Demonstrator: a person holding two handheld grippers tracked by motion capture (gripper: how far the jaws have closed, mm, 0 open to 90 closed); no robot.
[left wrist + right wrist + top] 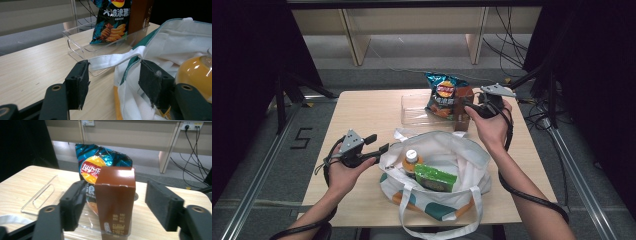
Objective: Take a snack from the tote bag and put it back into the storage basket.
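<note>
- Near edge of the table (362,200): white tote bag (462,155) with teal and orange patches, mouth open upward, handles trailing over the near edge; inside it an orange-juice bottle (411,161) and a green snack packet (434,177)
- Left gripper (382,148), near-left of the bag: jaws apart, holding nothing; in the left gripper view the bag's white rim and strap (112,61) run across just beyond the open pads (152,82), so the rim lies directly ahead of this gripper
- Middle to far edge: clear plastic tray (412,112), long axis running left to right across the table; its right end carries the blue crisp bag (443,95) leaning upright
- Brown carton (115,200), the thing in hand: it stands upright at the right end of the tray, just in front of the crisp bag and touching or nearly touching it; long axis vertical, folded top pointing up, printed face turned toward the person
- Right gripper (468,106), far right: jaws spread wide, one to each side of the carton, neither pad (161,205) seen touching it; the carton sits straight ahead, centred in the gap
- Judgement: the right hand is much the nearer; the coming move turns on closing across the carton's narrow width, square to its vertical axis
</note>
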